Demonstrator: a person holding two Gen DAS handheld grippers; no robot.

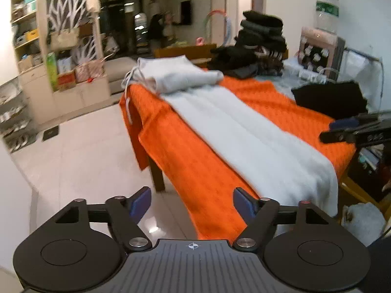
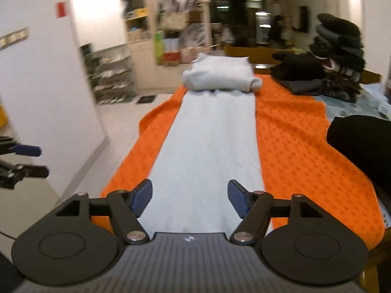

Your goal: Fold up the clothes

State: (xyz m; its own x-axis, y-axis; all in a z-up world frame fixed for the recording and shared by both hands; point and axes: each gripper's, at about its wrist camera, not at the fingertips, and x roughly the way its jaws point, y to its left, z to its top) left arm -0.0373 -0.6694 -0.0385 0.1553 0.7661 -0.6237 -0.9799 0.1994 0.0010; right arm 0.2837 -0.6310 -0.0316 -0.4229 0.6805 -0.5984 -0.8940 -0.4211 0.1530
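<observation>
Light grey trousers (image 1: 246, 134) (image 2: 212, 141) lie lengthwise on an orange cloth (image 1: 195, 171) (image 2: 305, 151) covering the table. Their waist end is folded over in a bundle (image 1: 180, 73) (image 2: 222, 75) at the far end, with a drawstring hanging off the edge. My left gripper (image 1: 191, 204) is open, hovering off the near left corner of the table over the floor. My right gripper (image 2: 190, 199) is open above the near end of the trousers, holding nothing. The right gripper's fingers (image 1: 347, 129) show at the right edge of the left wrist view.
A stack of dark folded clothes (image 1: 259, 41) (image 2: 337, 48) sits at the far right of the table. A black garment (image 1: 330, 99) (image 2: 364, 144) lies on the right side. Shelves (image 1: 27, 36) and a shoe rack (image 2: 110, 73) stand left, across white tiled floor (image 1: 80, 156).
</observation>
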